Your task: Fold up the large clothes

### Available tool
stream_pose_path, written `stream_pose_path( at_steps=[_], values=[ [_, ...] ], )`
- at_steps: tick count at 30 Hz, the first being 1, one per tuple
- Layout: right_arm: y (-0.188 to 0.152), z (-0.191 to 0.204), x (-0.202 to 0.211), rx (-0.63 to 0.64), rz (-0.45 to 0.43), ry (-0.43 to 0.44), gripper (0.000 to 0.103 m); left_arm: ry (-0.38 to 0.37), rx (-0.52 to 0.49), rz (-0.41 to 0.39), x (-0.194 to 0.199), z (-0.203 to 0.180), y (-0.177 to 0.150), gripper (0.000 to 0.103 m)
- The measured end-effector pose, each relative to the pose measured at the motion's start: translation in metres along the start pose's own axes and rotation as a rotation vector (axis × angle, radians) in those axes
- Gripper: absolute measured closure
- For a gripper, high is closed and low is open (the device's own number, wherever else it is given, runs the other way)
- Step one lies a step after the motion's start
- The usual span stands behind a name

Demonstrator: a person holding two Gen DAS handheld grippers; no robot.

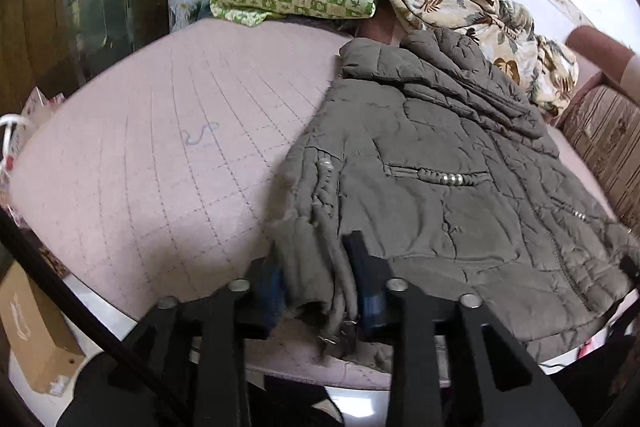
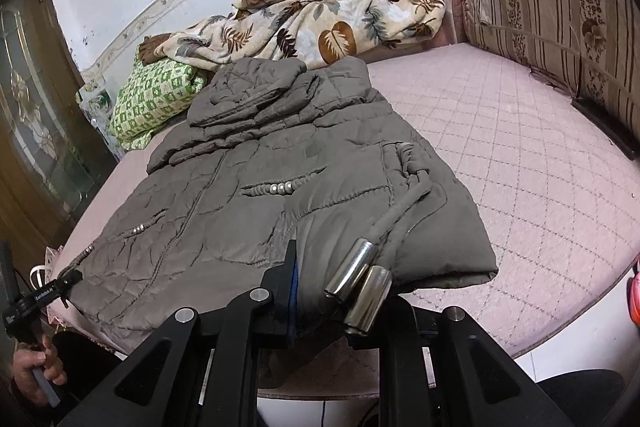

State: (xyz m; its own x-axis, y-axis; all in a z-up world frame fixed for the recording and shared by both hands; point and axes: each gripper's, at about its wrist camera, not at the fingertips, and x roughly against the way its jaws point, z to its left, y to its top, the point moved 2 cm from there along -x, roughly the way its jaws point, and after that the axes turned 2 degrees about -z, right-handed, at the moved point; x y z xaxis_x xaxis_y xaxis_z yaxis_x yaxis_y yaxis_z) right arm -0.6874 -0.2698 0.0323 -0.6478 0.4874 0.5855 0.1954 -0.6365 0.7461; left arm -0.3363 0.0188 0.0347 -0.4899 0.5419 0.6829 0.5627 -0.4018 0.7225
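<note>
Both tools, left tool and right tool, pinch the puffy quilted jacket's hem.

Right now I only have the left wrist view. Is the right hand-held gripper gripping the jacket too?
Observer: Yes. The right hand-held gripper is shut on the jacket at its hem.
Operator: Anything close to its fingers?
Observer: Two shiny metal cord ends lie on the hem right beside it.
Operator: What lies to the right of the jacket?
Observer: Bare pink quilted mattress, up to a striped cushion.
</note>
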Motion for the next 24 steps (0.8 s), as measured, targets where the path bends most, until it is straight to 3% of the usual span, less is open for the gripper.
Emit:
stream_pose_path(
  at_steps=[5,15,24],
  values=[
    [0.003,0.010,0.006,0.090,-0.032,-0.026,0.086,0.040,-0.117,-0.065,0.010,-0.020,0.003,0.086],
    [0.019,0.011,0.015,0.088,-0.053,0.011,0.086,-0.119,-0.034,-0.049,0.014,0.002,0.012,0.088],
    [0.028,0.015,0.019,0.102,-0.065,0.016,0.086,-0.137,-0.051,-0.057,0.022,-0.002,0.018,0.088]
  ],
)
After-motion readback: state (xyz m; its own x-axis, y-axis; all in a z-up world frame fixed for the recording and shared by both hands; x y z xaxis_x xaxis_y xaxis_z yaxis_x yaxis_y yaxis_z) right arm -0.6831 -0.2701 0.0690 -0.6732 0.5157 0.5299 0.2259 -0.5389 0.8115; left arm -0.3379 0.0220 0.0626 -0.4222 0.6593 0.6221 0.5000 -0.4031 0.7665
